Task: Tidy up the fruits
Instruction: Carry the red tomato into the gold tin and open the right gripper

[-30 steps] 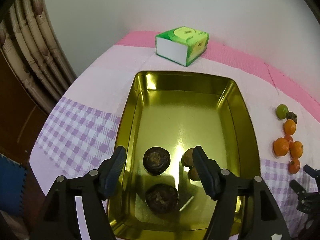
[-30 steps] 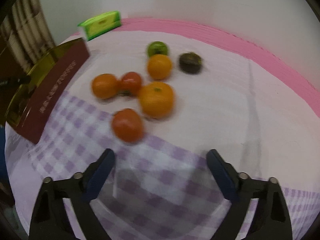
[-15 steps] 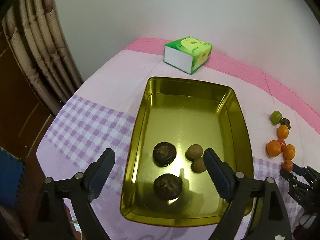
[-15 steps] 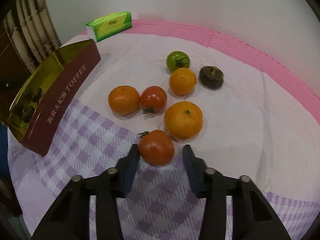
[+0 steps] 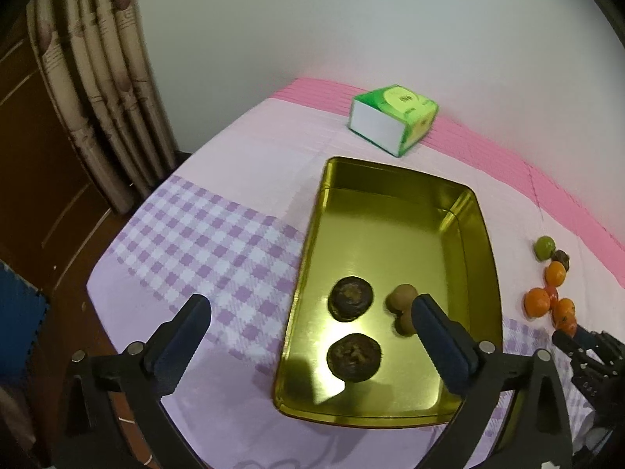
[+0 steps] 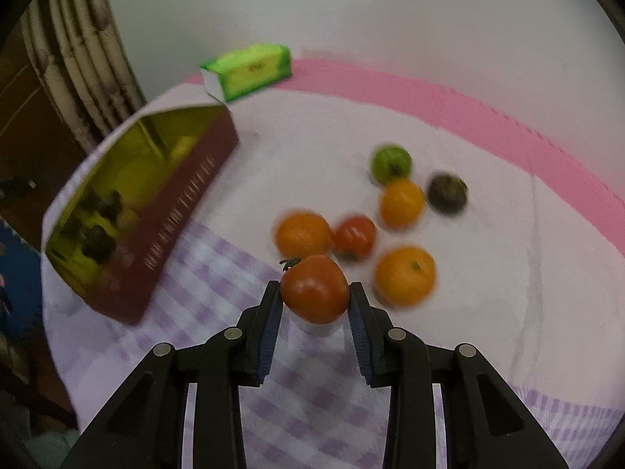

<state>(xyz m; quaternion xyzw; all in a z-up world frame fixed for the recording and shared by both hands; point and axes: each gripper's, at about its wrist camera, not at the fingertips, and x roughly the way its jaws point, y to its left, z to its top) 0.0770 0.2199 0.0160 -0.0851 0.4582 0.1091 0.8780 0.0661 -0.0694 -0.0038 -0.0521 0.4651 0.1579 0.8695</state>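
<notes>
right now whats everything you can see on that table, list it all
gold tin: 1, gold inside, dark red outside, left part of the table
dark round fruits: 2, brown-black, in the tin
small brown fruits: 2, tan, in the tin beside them
tissue box: 1, green and white, behind the tin
oranges: 3, orange, on the cloth right of the tin
red tomato: 1, among the oranges
green fruit: 1, farthest of the group
dark fruit: 1, purplish brown, right of the group
held tomato: 1, red, between the right gripper's pads
tablecloth: pink with purple check
curtain: beige, left
left gripper: open, over the tin
right gripper: shut on the held tomato
</notes>
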